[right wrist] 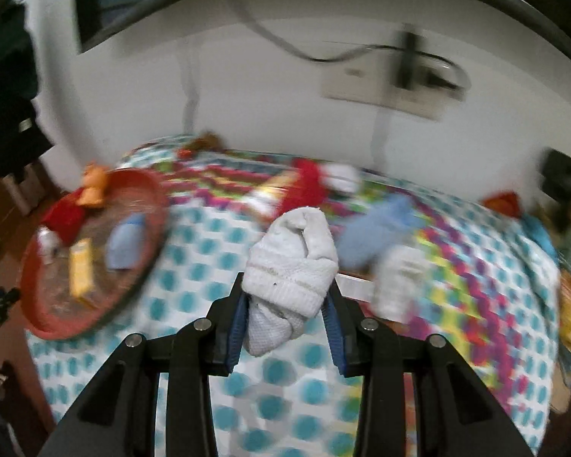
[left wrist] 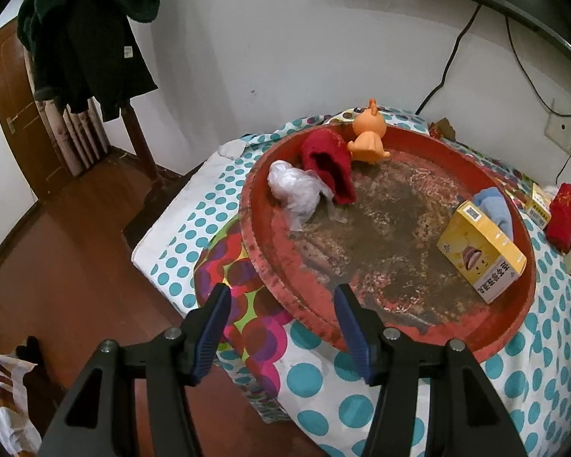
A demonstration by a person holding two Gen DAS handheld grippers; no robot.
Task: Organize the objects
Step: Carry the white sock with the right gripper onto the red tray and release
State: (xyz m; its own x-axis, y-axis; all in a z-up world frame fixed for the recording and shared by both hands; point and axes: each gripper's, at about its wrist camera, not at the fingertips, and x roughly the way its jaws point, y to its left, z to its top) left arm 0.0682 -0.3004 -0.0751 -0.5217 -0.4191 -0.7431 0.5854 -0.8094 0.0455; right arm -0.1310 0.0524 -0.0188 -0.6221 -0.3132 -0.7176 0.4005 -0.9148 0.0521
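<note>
A round red tray lies on the dotted bedspread. In it are an orange toy, a red sock, a crumpled clear plastic bag, a yellow box and a light blue sock. My left gripper is open and empty above the tray's near rim. My right gripper is shut on a rolled white sock and holds it above the bedspread, to the right of the tray. The right wrist view is blurred.
On the bed beyond the tray lie a red sock, another yellow box, a blue sock and a white sock. The bed edge drops to a wooden floor on the left. A white wall with cables stands behind.
</note>
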